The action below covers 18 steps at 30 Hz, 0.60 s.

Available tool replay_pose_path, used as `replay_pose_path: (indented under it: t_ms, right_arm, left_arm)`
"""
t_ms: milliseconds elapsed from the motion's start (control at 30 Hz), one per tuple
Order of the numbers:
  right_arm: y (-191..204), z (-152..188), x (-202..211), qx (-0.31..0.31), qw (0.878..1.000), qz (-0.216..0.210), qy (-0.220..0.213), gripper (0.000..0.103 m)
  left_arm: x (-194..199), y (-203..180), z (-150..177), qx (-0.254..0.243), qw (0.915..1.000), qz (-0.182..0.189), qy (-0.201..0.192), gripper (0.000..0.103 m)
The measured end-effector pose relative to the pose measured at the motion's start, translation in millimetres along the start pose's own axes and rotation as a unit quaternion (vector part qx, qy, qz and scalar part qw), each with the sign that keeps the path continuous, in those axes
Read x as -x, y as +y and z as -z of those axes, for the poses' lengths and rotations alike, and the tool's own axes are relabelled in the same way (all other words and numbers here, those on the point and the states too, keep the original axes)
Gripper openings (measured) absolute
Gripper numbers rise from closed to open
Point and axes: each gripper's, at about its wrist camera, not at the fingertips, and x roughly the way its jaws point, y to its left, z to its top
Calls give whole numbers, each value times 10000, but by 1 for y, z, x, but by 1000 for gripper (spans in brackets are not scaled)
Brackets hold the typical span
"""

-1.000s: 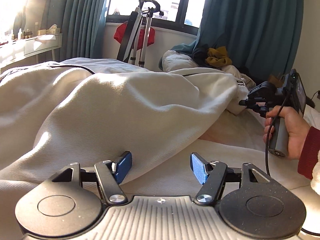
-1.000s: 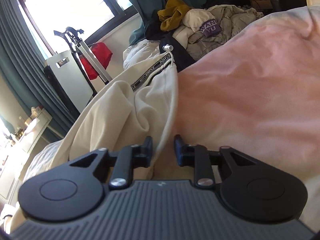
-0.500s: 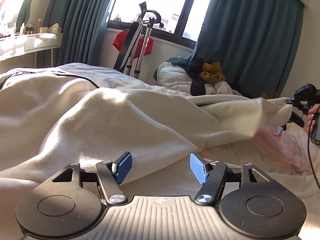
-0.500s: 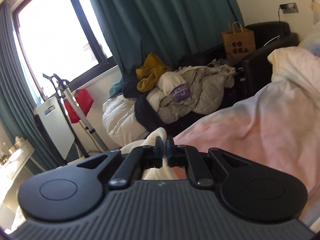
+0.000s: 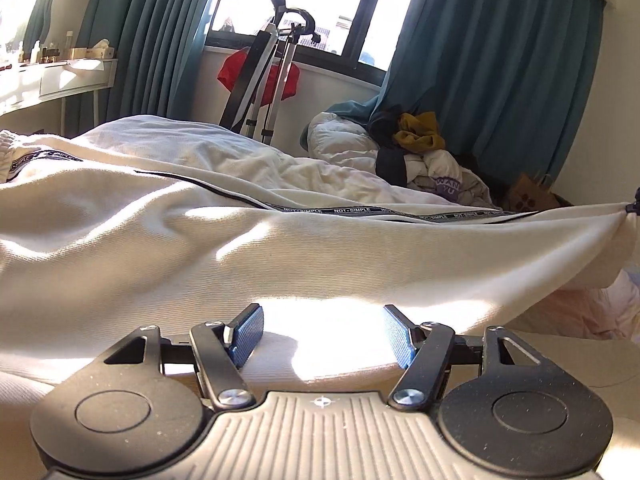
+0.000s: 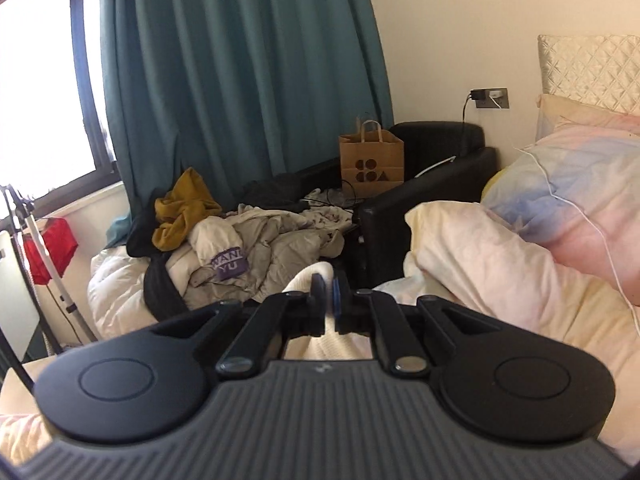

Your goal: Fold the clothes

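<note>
A: Two views. Left wrist first: why is the left gripper (image 5: 322, 334) idle?
B: Its jaws stand apart, holding nothing, low over the cream garment (image 5: 280, 256) on the bed (image 5: 576, 308), ready to take an edge.

A: Right wrist?
B: The right gripper (image 6: 326, 294) is clamped on a garment corner, lifted to draw the cloth taut.

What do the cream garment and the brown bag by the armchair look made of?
Cream garment: soft matte knit, probably cotton jersey or fleece, judging by its fine diagonal rib and limp drape; woven lettered tape along the seam. Brown bag: matte kraft paper, with stiff creased sides and twisted paper handles.
</note>
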Motion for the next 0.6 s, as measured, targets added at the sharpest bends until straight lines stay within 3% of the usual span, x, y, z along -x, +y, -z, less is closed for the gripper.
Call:
replay_pose_path:
  t_ms: [267,333,467,600]
  right_arm:
    - [-54,58,-13,-99,9932,489,1049,7]
    - [-53,53,-12,-72,9928,418,1123,7]
    - [-43,38,5,205,9959,126,874,7]
    - [-60,52,14,-114,9941,114,1074,8]
  left_arm:
    - [-3,3,0,124,9998,-11,174,67]
    - [-3,3,-1,136,9998,-11,168,67]
    - [-3,0,0,85,9996,46,249,67]
    - [-2,-9,1,-143,9992,238,298,67]
